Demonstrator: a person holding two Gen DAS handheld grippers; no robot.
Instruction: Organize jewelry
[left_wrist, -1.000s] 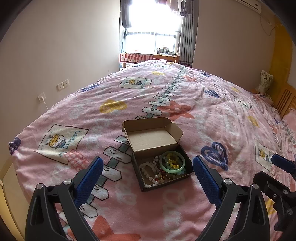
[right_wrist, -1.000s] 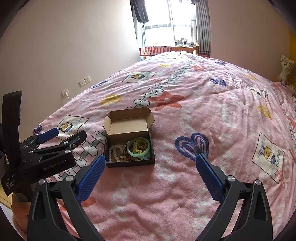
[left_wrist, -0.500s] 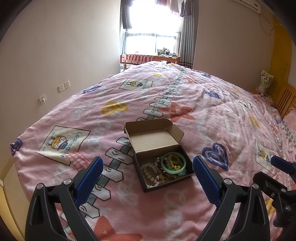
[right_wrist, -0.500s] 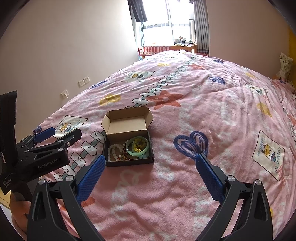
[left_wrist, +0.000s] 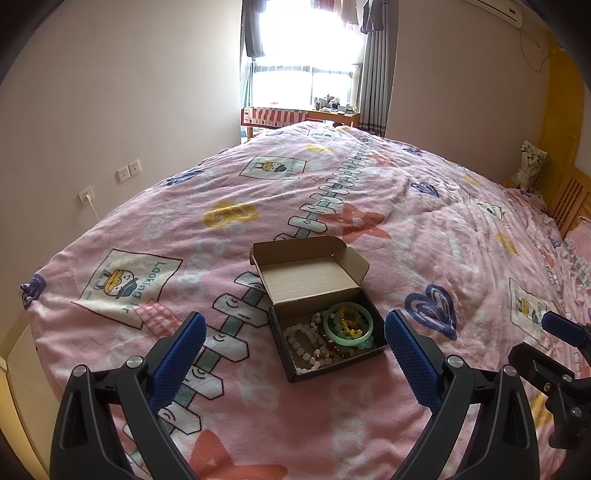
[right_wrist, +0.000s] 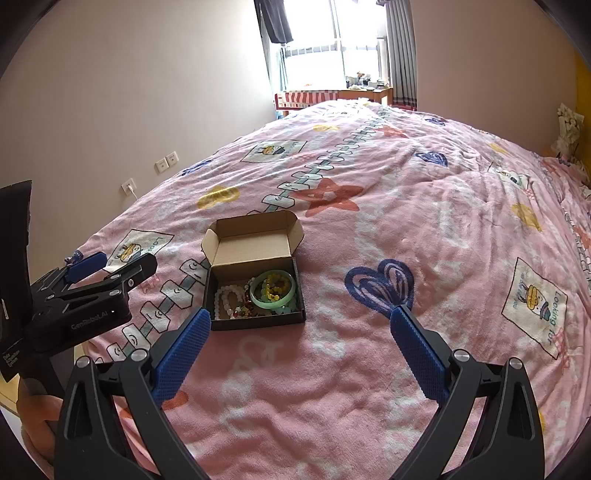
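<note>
a small cardboard box with its lid folded back (left_wrist: 314, 295) sits on the pink patterned bedspread (left_wrist: 424, 229), just left of a printed blue heart (left_wrist: 430, 310). inside, a green bangle (left_wrist: 347, 325) lies right of a white bead bracelet (left_wrist: 301, 334). a wooden desk (left_wrist: 299, 116) stands behind the bed.

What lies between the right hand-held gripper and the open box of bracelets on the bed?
Only bare pink blanket. The right wrist view shows it between the right hand-held gripper and the cardboard box, with nothing resting on it.
</note>
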